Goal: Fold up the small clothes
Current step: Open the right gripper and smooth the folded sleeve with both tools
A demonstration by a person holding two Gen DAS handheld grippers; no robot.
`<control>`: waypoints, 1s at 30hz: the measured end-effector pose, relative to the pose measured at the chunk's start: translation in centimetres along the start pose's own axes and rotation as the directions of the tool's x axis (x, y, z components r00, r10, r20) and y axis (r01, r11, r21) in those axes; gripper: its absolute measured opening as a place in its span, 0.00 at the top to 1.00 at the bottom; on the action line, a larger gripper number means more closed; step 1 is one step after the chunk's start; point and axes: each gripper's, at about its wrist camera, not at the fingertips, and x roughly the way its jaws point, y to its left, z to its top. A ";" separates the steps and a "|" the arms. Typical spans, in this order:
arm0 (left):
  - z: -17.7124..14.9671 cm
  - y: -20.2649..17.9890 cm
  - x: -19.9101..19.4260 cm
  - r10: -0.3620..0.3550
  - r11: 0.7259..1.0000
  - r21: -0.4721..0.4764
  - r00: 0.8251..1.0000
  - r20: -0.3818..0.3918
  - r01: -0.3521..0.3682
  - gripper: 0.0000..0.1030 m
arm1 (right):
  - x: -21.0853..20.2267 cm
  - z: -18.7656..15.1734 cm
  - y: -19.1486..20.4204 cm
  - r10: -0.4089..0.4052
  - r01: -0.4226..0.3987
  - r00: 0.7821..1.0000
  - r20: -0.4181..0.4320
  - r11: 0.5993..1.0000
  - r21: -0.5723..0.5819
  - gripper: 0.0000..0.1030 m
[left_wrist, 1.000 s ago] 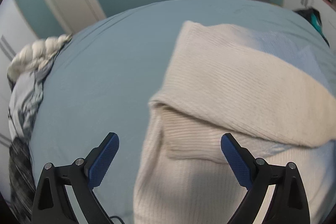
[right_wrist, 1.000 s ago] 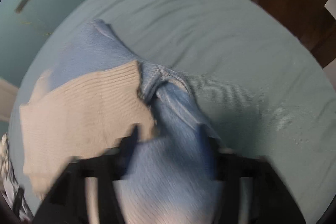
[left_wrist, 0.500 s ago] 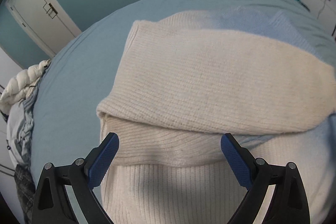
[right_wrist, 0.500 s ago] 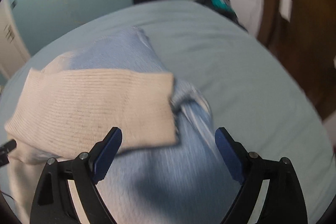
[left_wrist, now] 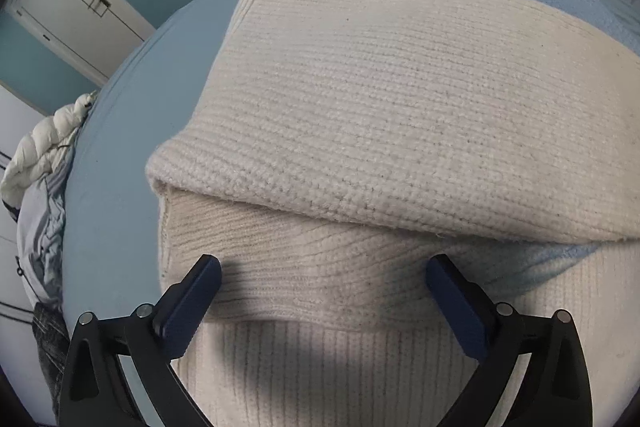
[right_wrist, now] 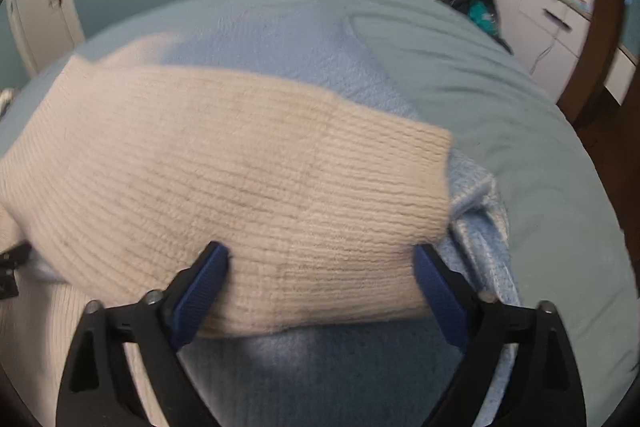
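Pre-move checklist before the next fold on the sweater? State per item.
1. Left gripper open, nothing pinched: ok.
2. Right gripper open, nothing pinched: ok.
3. Cream ribbed knit sleeve folded across the two-tone cream and light blue knit sweater: ok, it lies flat across the body.
4. Light blue sleeve folded in: not ok, it is bunched along the sweater's right edge, beside the cream cuff.
5. Light blue bedsheet bare to the right of the sweater: ok.
6. Sweater's lower hem: cannot tell, out of both views.
7. Right wrist view sharp enough to aim: not ok, blurred.
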 end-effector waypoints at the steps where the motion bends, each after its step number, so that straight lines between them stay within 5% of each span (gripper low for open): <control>1: 0.2 0.2 -0.1 -0.003 1.000 -0.006 1.000 -0.007 0.003 0.00 | 0.3 0.0 -0.4 0.003 -0.003 1.000 -0.012 1.000 0.022 0.02; 5: 0.4 1.0 -2.1 -0.014 0.999 -0.030 1.000 -0.010 0.014 0.00 | 0.2 0.4 -3.4 0.109 -0.087 0.987 -0.115 0.979 0.185 0.01; 10: -1.2 3.4 -6.7 -0.063 0.996 -0.060 0.995 0.080 0.068 0.00 | -3.5 -1.9 -8.3 0.186 -0.129 0.977 -0.099 0.899 0.419 0.01; 14: -3.5 5.4 -10.0 -0.120 0.990 -0.053 0.985 0.125 0.127 0.00 | -6.4 -3.3 -10.4 0.165 -0.102 0.979 -0.122 0.907 0.409 0.01; 19: -6.5 10.1 -13.5 -0.049 0.998 -0.031 0.963 0.266 0.060 0.00 | -12.2 -5.5 -11.7 0.183 -0.149 0.982 -0.047 0.902 0.404 0.01; 23: -9.3 12.9 -13.2 -0.071 0.989 -0.106 0.965 0.251 0.100 0.00 | -16.7 -8.1 -12.4 0.386 -0.375 0.920 0.069 0.813 0.445 0.01; 30: -11.0 16.1 -14.1 -0.104 0.947 -0.264 0.950 0.294 0.185 0.00 | -18.5 -9.1 -10.1 0.360 -0.329 0.932 -0.034 0.883 0.335 0.01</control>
